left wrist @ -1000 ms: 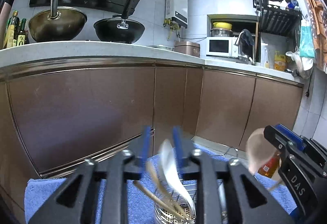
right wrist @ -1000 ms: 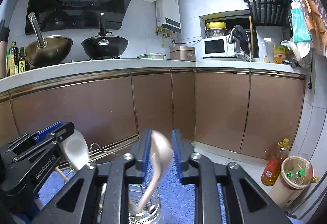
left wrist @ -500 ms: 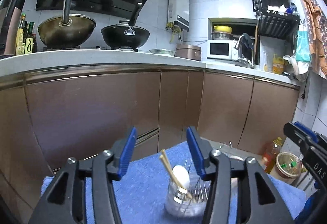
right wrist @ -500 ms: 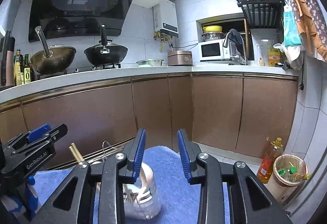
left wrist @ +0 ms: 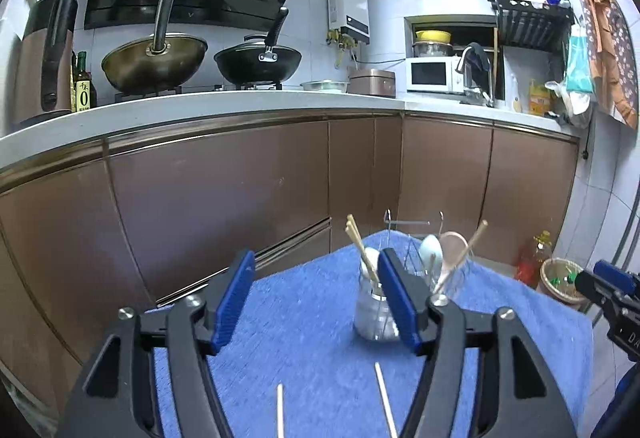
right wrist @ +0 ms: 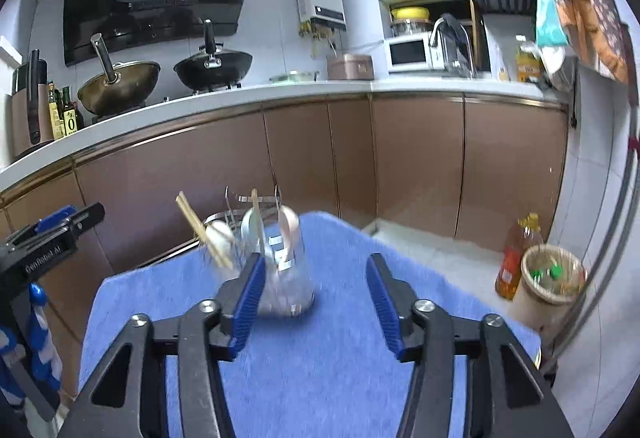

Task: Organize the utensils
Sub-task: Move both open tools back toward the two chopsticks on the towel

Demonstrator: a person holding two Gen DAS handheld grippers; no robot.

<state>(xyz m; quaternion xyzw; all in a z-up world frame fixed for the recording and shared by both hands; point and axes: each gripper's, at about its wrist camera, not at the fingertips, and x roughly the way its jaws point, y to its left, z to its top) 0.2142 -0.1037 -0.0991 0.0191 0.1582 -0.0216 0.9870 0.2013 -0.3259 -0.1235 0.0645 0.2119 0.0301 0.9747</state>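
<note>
On a blue towel (left wrist: pixel 304 338) stands a clear utensil holder (left wrist: pixel 374 314) with a wire rack behind it. It holds wooden chopsticks (left wrist: pixel 360 246), a white spoon (left wrist: pixel 372 258), a pale blue spoon (left wrist: pixel 432 256) and a pink spoon (left wrist: pixel 452 250). Two loose chopsticks (left wrist: pixel 385 398) lie on the towel near me. My left gripper (left wrist: pixel 316 298) is back from the holder, its jaws opening, nothing between them. My right gripper (right wrist: pixel 316 302) is also opening and empty, the holder (right wrist: pixel 288 286) just beyond its left finger. Each gripper shows at the edge of the other's view.
Brown cabinets under a white counter (left wrist: pixel 240 106) run behind the towel. Two woks (left wrist: pixel 156 66) sit on the stove. On the floor at the right stand an oil bottle (right wrist: pixel 516 258) and a small bin (right wrist: pixel 548 278).
Both grippers let go of the spoons that they held over the holder, opened wide and drew back toward me. The spoons now stand in the holder.
</note>
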